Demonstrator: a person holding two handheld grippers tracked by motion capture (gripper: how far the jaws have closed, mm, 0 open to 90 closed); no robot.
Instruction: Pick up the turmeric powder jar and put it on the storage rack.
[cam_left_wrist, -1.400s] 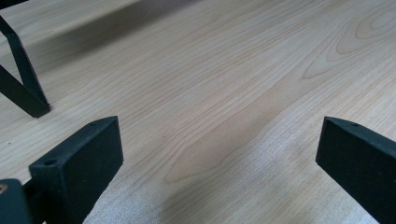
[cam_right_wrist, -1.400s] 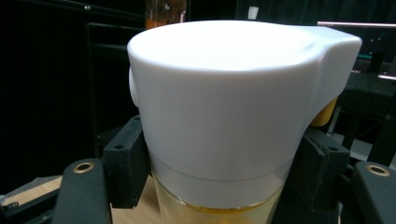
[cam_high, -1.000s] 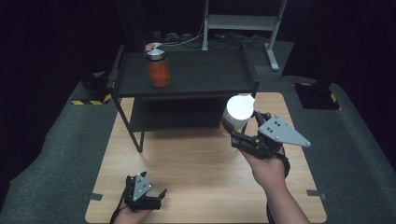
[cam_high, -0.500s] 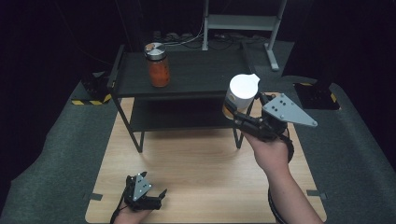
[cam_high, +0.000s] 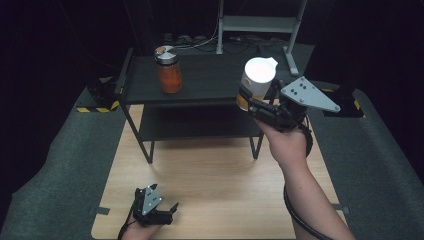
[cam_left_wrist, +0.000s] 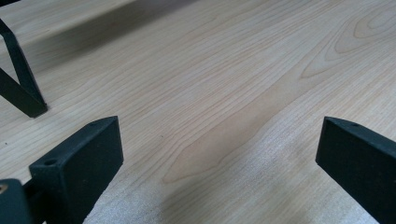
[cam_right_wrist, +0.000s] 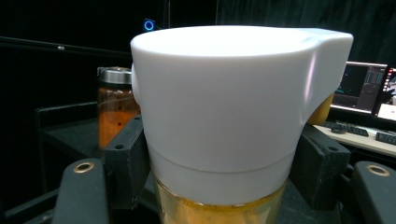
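The pale wooden table (cam_high: 210, 175) spreads across the middle of the high view, with dark grey floor matting (cam_high: 60, 165) around it. On its far part stands a black two-tier metal shelf rack (cam_high: 200, 80), whose lower tier sits in shadow and whose legs rest on the wood. The person's right forearm (cam_high: 310, 200) comes up from the bottom right edge and reaches toward the near right edge of the rack's top tier. The right gripper (cam_high: 250, 97) with its grey three-cornered plate is pinching a clear jar of yellow-orange contents with a tall white plastic lid (cam_high: 256, 80); in the right gripper view the two black jaws press on the jar from either side just below the lid, and the jar is upright, held in the air at the rack's front right corner, above the level of the top tier. A glass jar of orange-red sauce with a silver metal lid (cam_high: 169, 70) stands upright on the left part of the top tier, well apart from the held jar. The left gripper (cam_high: 170, 212) lies low on the near edge of the table, its jaws spread wide with only bare wood between them
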